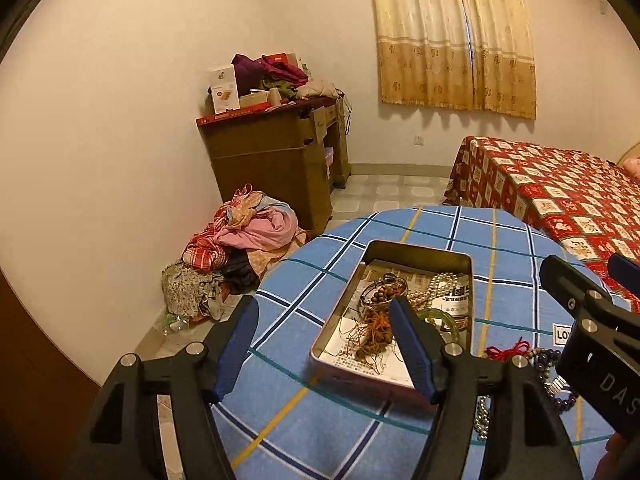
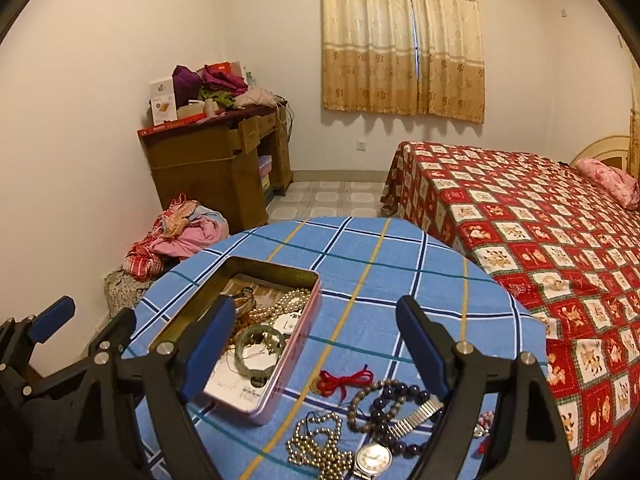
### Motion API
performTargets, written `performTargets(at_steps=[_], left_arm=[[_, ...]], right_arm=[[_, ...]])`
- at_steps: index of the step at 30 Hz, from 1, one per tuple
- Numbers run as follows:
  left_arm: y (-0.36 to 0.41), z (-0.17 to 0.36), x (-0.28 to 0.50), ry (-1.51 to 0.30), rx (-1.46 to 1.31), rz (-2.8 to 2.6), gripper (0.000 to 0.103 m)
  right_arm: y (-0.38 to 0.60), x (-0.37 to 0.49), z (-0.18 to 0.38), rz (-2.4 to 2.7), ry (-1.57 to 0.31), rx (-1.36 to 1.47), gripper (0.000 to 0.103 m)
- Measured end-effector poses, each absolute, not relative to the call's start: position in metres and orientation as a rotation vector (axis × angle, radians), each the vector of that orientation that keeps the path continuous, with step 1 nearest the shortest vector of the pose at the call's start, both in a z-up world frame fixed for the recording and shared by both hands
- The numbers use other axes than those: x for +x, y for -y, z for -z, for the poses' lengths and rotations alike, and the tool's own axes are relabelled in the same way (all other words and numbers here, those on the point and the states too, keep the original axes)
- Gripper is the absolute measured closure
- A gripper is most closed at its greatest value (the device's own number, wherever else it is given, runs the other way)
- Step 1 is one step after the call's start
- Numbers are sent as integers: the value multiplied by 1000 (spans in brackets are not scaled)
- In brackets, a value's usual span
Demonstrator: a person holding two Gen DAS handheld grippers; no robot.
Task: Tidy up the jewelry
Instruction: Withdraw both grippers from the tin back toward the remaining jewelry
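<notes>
The task is partly complete. The tin (image 2: pixel 256 394) sits open on the blue checked tablecloth (image 2: pixel 368 280) and already holds several pieces: a pearl necklace (image 2: pixel 280 304), a green bangle (image 2: pixel 260 346) and a brown bead string with orange threads (image 1: pixel 374 334). A lining of printed paper covers the tin floor.

The remaining pieces lie loose on the cloth, just beside the near right corner of the tin. They are a red cord (image 2: pixel 344 380), a dark bead bracelet (image 2: pixel 396 398), a wristwatch with a metal band (image 2: pixel 374 458) and a gold bead chain (image 2: pixel 320 446). These pieces overlap and touch one another.

The left gripper (image 1: pixel 324 344) hovers over the near end of the tin. Its jaws stand wide apart and hold nothing. The right gripper (image 2: pixel 316 344) hovers above the cloth between the tin and the loose pile. Its jaws also stand wide apart and hold nothing.

The step in hand appears to be the approach to the next loose piece. The right gripper is the nearer tool for this.

The next move calls for the following:
- Lower the right gripper onto one piece only. The red cord lies at the edge of the pile and is the least tangled.
- Close the jaws low against the cloth, since the cord lies flat.
- Lift slowly, so that any bracelet caught with it drops clear.
- Carry the piece to the left, over the tin wall, and release it in a bare part of the tin.
</notes>
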State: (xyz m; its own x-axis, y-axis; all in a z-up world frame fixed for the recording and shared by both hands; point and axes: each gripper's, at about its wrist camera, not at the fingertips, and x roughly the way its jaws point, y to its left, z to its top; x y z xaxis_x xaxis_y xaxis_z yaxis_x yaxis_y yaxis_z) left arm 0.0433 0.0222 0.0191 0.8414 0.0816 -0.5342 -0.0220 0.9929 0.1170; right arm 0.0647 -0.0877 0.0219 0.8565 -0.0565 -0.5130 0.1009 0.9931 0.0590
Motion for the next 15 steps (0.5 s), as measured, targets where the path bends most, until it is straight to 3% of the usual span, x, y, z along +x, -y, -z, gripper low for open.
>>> performTargets(at_steps=[15], left_arm=[[-6, -22, 23, -558, 147, -34, 35]], right_arm=[[97, 40, -22, 73, -529, 118, 18]])
